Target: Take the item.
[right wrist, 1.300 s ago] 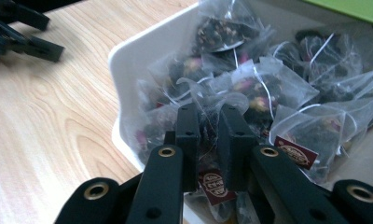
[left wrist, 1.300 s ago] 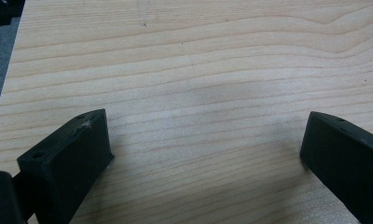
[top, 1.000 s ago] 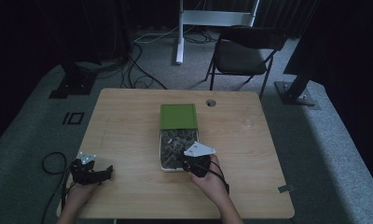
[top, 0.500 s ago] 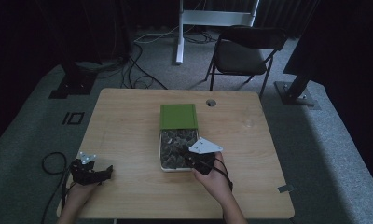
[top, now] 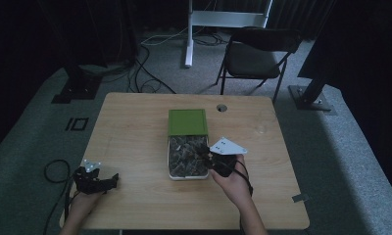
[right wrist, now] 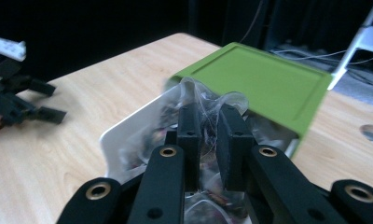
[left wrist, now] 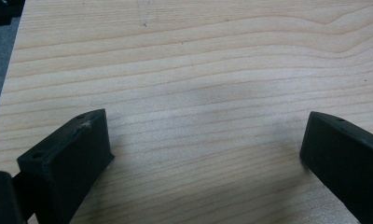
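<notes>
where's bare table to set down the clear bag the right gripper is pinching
Bare wood lies right of the white box, out to the light wooden table edge, and between box and left gripper. Crowded at the green lid and right gripper with its clear plastic bag.

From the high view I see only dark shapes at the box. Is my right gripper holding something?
Observer: Yes. The right gripper is shut on a clear plastic wrapper, pinched between its jaws.
Operator: Is the wrapper free of the box?
Observer: Not fully. Its lower part hangs in the white box, in front of the green lid.
Operator: And my left gripper?
Observer: The left gripper is open, with bare wooden table between its jaws.
</notes>
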Tool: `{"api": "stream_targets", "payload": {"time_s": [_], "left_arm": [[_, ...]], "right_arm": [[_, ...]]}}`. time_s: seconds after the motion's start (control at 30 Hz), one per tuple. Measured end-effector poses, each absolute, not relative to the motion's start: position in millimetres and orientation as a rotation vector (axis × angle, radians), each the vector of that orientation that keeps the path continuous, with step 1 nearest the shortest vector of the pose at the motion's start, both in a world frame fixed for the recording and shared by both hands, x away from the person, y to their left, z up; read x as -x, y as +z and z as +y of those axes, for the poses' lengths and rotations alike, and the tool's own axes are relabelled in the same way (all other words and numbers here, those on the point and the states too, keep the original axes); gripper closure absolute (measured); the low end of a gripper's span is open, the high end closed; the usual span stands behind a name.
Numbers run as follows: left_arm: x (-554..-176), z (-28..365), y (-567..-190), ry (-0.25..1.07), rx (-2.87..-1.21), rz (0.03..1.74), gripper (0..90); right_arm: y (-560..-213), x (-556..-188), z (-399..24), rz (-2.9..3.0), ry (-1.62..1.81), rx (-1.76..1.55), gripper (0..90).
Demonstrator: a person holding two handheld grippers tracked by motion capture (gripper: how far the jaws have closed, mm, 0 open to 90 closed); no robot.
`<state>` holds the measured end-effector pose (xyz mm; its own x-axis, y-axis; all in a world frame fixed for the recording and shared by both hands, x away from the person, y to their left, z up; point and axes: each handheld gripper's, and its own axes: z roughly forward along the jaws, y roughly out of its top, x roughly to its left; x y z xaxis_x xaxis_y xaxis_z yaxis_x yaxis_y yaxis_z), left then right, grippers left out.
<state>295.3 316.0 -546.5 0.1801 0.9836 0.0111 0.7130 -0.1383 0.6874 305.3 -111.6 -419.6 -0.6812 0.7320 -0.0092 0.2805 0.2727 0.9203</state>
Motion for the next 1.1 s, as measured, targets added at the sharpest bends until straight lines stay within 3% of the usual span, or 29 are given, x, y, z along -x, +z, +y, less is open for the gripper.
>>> {"api": "stream_targets", "payload": {"time_s": [1.1], "left_arm": [[-295,316,-547,0.646,-1.910,1.591,2.3]], "right_arm": [[-412,-333,-198,1.897,1.321,-1.096,80.9]]}}
